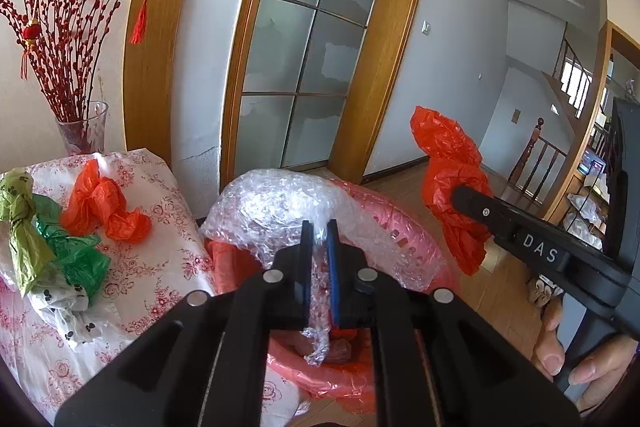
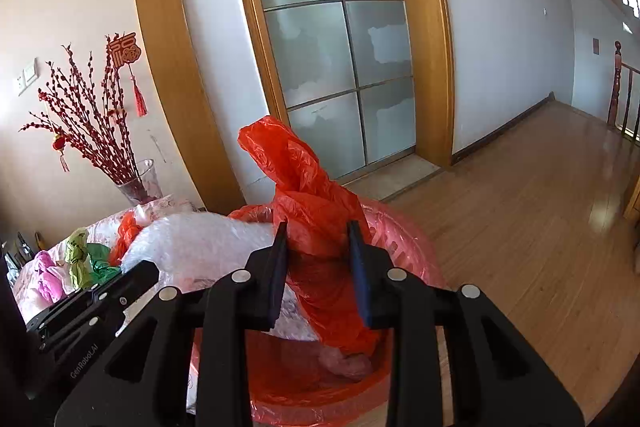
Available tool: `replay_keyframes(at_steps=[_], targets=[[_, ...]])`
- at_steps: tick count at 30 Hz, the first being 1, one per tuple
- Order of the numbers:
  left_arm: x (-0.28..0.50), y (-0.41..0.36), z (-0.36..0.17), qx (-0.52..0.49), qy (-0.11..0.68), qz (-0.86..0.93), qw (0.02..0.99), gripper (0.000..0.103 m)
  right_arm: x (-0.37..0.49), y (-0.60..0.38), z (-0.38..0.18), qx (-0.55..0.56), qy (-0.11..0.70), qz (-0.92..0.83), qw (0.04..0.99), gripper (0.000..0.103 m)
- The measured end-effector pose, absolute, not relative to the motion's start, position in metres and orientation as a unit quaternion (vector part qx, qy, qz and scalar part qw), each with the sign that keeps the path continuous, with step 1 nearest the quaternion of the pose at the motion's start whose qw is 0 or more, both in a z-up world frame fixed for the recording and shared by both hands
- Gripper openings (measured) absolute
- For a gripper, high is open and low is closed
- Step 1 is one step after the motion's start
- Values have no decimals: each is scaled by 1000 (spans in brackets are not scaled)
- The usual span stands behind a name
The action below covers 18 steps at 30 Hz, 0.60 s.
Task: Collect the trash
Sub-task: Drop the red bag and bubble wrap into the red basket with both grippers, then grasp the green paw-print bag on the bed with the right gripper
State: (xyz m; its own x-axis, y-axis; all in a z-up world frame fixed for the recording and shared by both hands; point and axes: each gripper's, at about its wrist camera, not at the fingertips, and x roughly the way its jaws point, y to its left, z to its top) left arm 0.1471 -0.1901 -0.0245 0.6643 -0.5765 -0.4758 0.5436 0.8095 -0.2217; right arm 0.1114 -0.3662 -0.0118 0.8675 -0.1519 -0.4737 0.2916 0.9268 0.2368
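Left fingers [image 1: 320, 227] pinch bubble wrap [image 1: 272, 203]; right fingers [image 2: 320, 231] clamp orange bag [image 2: 308, 187]. Both over bin [image 1: 400, 227]: lower first, then release.

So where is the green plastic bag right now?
In the left wrist view, the green plastic bag lies at the left on the flowered cloth, beside the olive bag and below an orange bag.

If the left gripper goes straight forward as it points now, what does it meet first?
Probably the bubble wrap that the left gripper already has between its fingers, over the red-lined bin; depth is unclear.
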Motion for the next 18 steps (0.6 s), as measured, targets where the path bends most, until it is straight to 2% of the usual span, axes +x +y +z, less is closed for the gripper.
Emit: replay_keyframes(at_steps=[2,6,8,9,15,18], targets=[[150,-191,-30,-28,278,-300,912,31,116,-369,-15,158,236,-113,952,40],[151,-181,-37,-29,290,-283,914,37,116,-368,-21,157,243,-118,950,47],[149,-170,-37,-30,289,-268,919,42,110,-366,-22,154,241,-124,950,54],[147,-164,-36,-30,286,-259,922,47,108,-365,-22,152,239,-127,951,55],[133,-124,-31,-5,269,-185,945,63,106,-341,-21,116,237,-117,957,57],[126,-101,-27,5,259,-148,954,64,109,-324,-19,107,235,-96,961,57]])
